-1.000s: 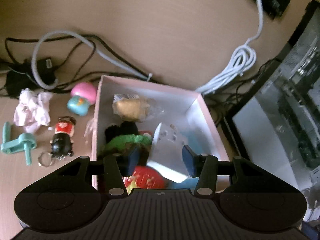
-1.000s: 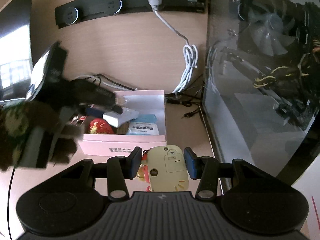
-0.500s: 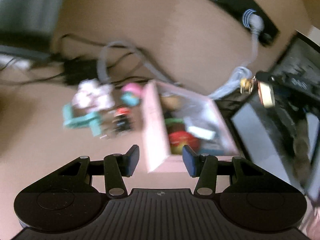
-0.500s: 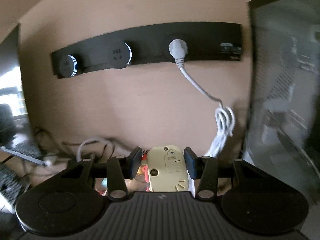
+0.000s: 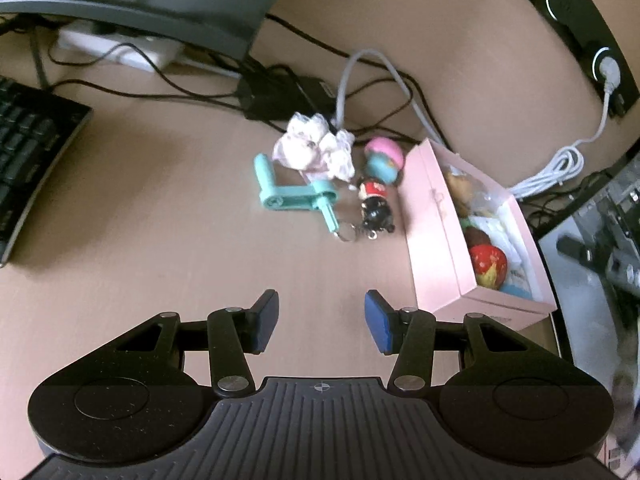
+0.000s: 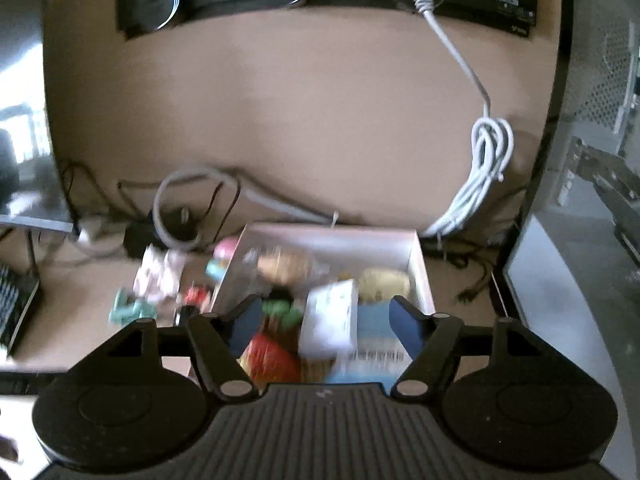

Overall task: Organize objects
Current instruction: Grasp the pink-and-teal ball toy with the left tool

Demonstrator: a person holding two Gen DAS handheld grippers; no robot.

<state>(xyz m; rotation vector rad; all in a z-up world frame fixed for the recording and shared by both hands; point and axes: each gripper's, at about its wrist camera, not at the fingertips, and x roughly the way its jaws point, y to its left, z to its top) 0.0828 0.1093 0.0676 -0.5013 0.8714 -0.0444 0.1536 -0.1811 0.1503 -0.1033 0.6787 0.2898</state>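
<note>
Right of centre in the left wrist view, pink rectangular cardboard box (image 5: 436, 240) holding small toys; left gripper (image 5: 322, 322) jaws parted, empty, over bare desk. Lower centre in the right wrist view, right gripper (image 6: 326, 320) above this box, jaws just opened, gripping nothing

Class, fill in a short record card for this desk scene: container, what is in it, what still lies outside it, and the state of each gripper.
container: pink box, open top
inside: red toy, white carton, other small items
outside, left of box: teal crank, doll keychain, pink-capped toy, white wad
left gripper: open, empty, over bare desk
right gripper: jaws just opened, above the box
</note>
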